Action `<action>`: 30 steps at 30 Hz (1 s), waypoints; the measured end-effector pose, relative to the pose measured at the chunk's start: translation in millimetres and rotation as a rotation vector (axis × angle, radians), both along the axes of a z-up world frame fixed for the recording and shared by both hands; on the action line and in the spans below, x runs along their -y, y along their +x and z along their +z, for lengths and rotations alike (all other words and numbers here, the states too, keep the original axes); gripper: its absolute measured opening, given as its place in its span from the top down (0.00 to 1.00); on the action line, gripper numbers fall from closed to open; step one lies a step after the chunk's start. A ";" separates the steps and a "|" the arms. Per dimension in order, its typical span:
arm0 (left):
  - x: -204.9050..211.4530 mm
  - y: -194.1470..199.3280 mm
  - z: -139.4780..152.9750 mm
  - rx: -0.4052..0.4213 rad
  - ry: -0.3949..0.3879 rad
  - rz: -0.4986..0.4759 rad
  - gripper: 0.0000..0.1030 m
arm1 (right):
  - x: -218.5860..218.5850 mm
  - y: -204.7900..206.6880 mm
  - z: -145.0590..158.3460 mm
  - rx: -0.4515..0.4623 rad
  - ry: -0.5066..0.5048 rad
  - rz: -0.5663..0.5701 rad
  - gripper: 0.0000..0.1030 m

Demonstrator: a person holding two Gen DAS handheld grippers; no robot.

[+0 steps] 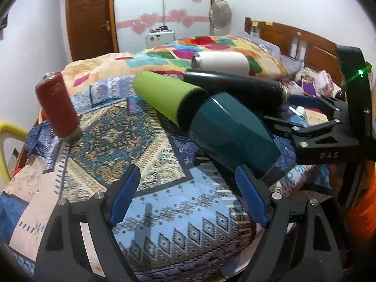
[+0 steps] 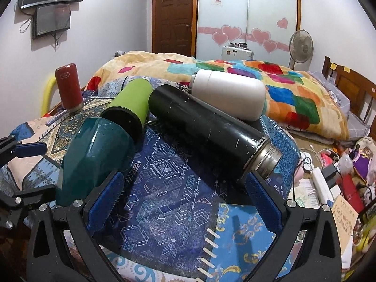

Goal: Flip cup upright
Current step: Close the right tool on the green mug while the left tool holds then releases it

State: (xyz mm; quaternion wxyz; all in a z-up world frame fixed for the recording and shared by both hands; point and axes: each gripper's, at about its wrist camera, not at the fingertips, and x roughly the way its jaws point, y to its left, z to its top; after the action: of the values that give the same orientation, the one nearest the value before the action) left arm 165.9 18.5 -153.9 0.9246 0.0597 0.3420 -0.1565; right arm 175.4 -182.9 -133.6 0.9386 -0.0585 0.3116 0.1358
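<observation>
Several cups and flasks sit on a patterned cloth. A red flask (image 1: 57, 105) (image 2: 68, 88) stands on end at the far left. A dark teal cup (image 1: 231, 136) (image 2: 94, 155), a green cup (image 1: 164, 99) (image 2: 131, 104), a black flask (image 1: 237, 87) (image 2: 209, 129) and a white flask (image 1: 221, 62) (image 2: 229, 96) lie on their sides. My left gripper (image 1: 188, 196) is open and empty, with the teal cup by its right finger. My right gripper (image 2: 185, 208) is open and empty, between the teal cup and the black flask's steel mouth.
The cloth (image 2: 178, 211) covers a raised surface with a drop at its near and right edges. A bed with a colourful blanket (image 2: 293, 89) lies behind. Clutter of cables and boxes (image 2: 333, 183) fills the right side. A yellow chair (image 1: 9, 141) stands at left.
</observation>
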 end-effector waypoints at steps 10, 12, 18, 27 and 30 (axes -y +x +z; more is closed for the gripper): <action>-27.8 -9.8 25.8 0.129 -0.012 0.119 0.19 | -29.0 -2.7 19.9 -0.011 0.064 0.103 0.00; -33.0 -10.9 27.1 0.141 -0.020 0.129 0.18 | -39.6 0.1 16.7 -0.024 0.053 0.122 0.00; -40.0 -15.9 22.0 0.160 -0.037 0.143 0.18 | -59.5 13.1 -0.6 -0.121 0.049 0.192 0.02; -49.7 -13.2 8.0 0.142 -0.076 0.149 0.18 | -69.5 26.6 -12.3 -0.224 0.043 0.213 0.24; -52.7 -12.7 6.7 0.138 -0.086 0.156 0.18 | -70.6 26.7 -13.6 -0.234 0.053 0.212 0.26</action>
State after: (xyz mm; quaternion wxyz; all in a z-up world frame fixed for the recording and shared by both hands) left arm 153.2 71.2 -147.2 0.9571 0.0039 0.2742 -0.0941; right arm 202.1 -112.3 -147.2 0.8775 -0.0499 0.4074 0.2482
